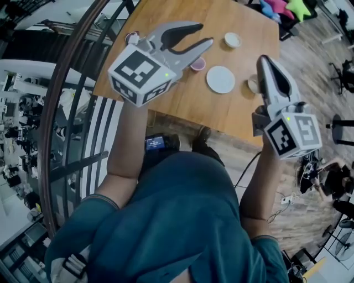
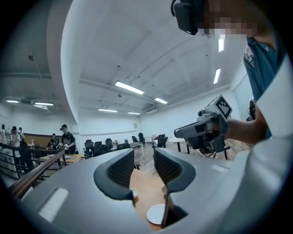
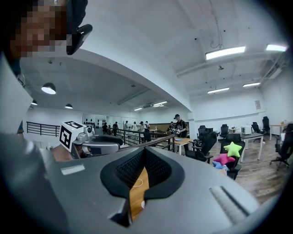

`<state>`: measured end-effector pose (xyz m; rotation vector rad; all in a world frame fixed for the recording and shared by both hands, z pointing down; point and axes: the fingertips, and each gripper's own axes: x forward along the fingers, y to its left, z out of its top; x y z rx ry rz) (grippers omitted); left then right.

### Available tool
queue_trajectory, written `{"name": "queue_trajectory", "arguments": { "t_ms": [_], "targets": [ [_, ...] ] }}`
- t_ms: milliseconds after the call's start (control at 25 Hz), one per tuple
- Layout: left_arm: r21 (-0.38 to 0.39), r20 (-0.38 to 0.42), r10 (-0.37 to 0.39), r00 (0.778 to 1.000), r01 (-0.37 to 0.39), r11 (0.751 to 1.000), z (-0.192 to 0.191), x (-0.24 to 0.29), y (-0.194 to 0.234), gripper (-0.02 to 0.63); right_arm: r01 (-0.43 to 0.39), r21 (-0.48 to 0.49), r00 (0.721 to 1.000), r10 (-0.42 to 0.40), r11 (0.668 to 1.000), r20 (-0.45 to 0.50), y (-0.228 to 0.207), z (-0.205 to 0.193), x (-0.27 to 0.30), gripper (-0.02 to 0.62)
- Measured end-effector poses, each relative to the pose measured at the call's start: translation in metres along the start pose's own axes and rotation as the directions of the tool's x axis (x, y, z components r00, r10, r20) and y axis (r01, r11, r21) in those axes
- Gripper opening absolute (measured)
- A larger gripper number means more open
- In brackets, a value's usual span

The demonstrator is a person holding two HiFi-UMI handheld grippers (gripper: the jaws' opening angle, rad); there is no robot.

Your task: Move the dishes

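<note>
Both grippers are held up in the air, well above a wooden table [image 1: 166,94]. On the table lie a white plate [image 1: 220,79], a small white dish [image 1: 232,40], a pink bowl [image 1: 197,64] and a small cup [image 1: 253,84]. My left gripper [image 1: 203,33] is open with nothing between its jaws. Through its gap in the left gripper view [image 2: 144,157] I see the white plate [image 2: 156,213] and a cup [image 2: 133,193] far below. My right gripper [image 1: 263,59] is shut and holds nothing; its jaws meet at the tips [image 3: 145,151]. Neither gripper touches a dish.
A curved dark railing [image 1: 66,110] runs along the left of the table, with a drop to a lower floor beyond it. Bright star cushions [image 1: 287,6] and office chairs [image 1: 343,74] stand at the right. Several people [image 3: 181,125] stand far off by other tables.
</note>
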<state>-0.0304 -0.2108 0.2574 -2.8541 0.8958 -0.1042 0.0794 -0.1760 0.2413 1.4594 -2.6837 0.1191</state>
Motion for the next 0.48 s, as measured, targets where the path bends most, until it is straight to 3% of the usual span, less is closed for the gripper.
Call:
{"name": "queue_trajectory", "arguments": {
  "t_ms": [200, 480],
  "targets": [
    [0.013, 0.02, -0.018, 1.0, 0.017, 1.0, 0.024, -0.038, 0.013, 0.137, 0.015, -0.013, 1.0, -0.015, 1.0, 0.005, 0.041, 0.024, 0.008, 0.009],
    [0.02, 0.028, -0.028, 0.999, 0.027, 0.999, 0.024, -0.024, 0.003, 0.137, 0.03, -0.014, 1.0, -0.03, 0.999, 0.0, 0.026, 0.018, -0.001, 0.009]
  ]
}}
